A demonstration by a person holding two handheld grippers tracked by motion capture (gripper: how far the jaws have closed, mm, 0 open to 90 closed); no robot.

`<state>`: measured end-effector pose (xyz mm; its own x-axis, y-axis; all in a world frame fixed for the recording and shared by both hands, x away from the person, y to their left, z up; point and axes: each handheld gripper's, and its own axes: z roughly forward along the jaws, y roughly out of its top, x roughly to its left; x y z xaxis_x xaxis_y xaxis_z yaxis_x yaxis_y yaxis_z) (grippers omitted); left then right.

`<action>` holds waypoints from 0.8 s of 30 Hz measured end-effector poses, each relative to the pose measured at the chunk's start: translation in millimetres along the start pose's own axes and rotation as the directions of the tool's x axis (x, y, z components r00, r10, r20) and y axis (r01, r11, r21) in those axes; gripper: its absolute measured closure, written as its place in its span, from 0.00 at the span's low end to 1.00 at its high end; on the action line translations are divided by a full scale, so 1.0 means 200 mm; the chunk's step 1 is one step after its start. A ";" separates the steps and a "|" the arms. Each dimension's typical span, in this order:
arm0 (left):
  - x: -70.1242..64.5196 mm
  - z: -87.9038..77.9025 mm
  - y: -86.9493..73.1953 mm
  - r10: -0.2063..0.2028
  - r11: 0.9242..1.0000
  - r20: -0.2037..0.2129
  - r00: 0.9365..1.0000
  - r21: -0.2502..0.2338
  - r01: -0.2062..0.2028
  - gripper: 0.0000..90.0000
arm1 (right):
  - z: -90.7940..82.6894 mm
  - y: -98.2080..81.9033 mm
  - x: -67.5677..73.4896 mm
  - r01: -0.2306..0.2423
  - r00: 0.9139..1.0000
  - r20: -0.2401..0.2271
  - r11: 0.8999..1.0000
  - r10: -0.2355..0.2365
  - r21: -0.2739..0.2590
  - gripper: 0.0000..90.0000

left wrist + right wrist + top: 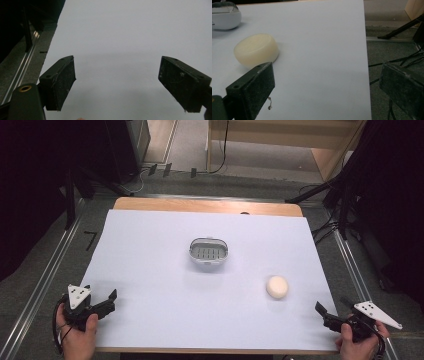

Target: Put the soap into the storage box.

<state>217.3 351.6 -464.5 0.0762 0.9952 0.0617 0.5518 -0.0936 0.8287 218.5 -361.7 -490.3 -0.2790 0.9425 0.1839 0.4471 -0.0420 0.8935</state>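
Near the right tongs (pixel 322 312), jaws apart: round cream soap bar (pixel 277 286), ahead and inward; left tongs (pixel 107 301), also apart, far across tabletop (pixel 150 270).

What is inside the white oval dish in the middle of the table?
The white oval plastic dish holds a grey slotted insert with rows of small slots. Nothing lies on it. What is beneath the insert is covered and cannot be seen.

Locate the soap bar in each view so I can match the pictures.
High view: soap lies right of centre on the white sheet, nearer the right gripper.
Left gripper view: not in it.
Right gripper view: soap at left, above the left jaw.
Shared landmark: soap dish, at upper left in the right gripper view.
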 end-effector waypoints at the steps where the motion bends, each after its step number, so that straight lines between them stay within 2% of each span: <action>1: 0.00 0.00 0.00 0.002 1.000 -0.001 1.000 0.001 -0.002 0.17 | 0.00 0.00 0.00 0.004 1.000 -0.001 1.000 -0.004 0.003 0.01; 4: 0.00 0.00 0.00 0.007 1.000 -0.004 1.000 -0.003 -0.007 0.17 | 0.01 0.01 0.01 0.006 1.000 0.000 1.000 -0.006 0.021 0.01; 8: 0.00 0.00 0.00 -0.001 1.000 -0.001 1.000 -0.009 0.001 0.17 | 0.01 0.02 0.00 -0.015 1.000 -0.026 0.999 0.016 0.035 0.01; 11: 0.00 0.00 0.00 -0.001 1.000 -0.002 1.000 0.001 0.001 0.17 | 0.02 0.04 0.01 0.015 1.000 -0.010 0.998 -0.015 0.066 0.03; 13: 0.00 0.01 0.00 0.006 1.000 -0.007 1.000 0.006 -0.006 0.17 | 0.03 0.05 0.02 0.037 0.999 0.005 0.995 -0.038 0.097 0.07; 15: -0.01 0.01 0.00 0.008 1.000 -0.006 1.000 0.010 -0.008 0.17 | 0.05 0.08 0.03 0.004 1.000 0.022 0.993 -0.006 0.121 0.17; 19: 0.00 0.00 0.00 0.002 1.000 -0.004 1.000 0.003 -0.002 0.17 | 0.05 0.12 0.05 0.001 1.000 0.018 0.988 -0.004 0.157 0.19; 20: 0.00 0.00 0.00 0.002 1.000 -0.002 1.000 0.001 -0.002 0.17 | 0.04 0.15 0.07 0.018 1.000 0.011 0.985 -0.020 0.173 0.25; 24: -0.01 0.01 0.00 0.006 1.000 -0.007 1.000 0.006 -0.006 0.17 | 0.05 0.18 0.10 0.062 0.998 0.000 0.975 -0.063 0.214 0.28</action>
<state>218.3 350.5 -464.9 0.0739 0.9947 0.0710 0.5562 -0.1002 0.8250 238.3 -341.2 -459.1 -0.3068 0.9432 0.1273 0.6003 0.0880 0.7949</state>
